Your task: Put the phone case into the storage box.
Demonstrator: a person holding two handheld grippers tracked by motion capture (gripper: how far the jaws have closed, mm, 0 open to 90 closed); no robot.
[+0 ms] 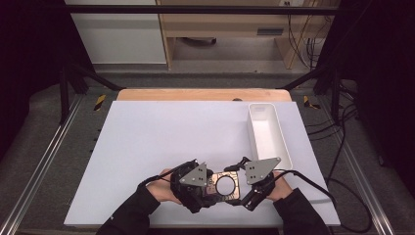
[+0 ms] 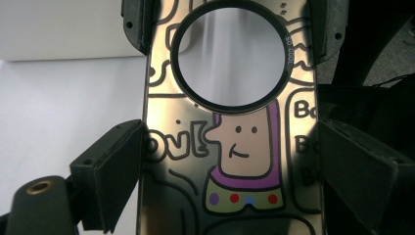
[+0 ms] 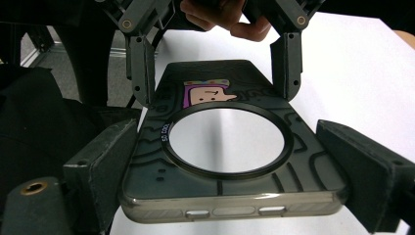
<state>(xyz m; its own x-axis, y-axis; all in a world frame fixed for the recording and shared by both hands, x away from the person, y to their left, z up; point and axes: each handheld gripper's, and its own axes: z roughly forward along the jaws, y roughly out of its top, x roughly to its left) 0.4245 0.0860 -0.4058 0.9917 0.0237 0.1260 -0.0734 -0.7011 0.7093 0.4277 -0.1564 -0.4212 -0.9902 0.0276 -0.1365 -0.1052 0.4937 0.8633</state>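
A smoky translucent phone case [image 1: 235, 195] with a cartoon figure and a black ring is held low over the white mat, near the front edge. My left gripper [image 1: 211, 189] is shut on its left end and my right gripper [image 1: 242, 188] on its right end. In the left gripper view the case [image 2: 244, 147] runs upright between my left gripper's [image 2: 230, 131] jaws, which press on its long edges; the right gripper [image 2: 232, 46] clamps the far end. In the right gripper view the case [image 3: 225, 195] lies flat between the right gripper's [image 3: 226, 128] jaws, with the left gripper [image 3: 215, 95] on the far end.
A long white tray [image 1: 284, 133] lies empty at the right of the white mat [image 1: 161, 142], just behind my right gripper. Cables trail off the table's right side. A hand [image 3: 230, 19] shows behind the left gripper.
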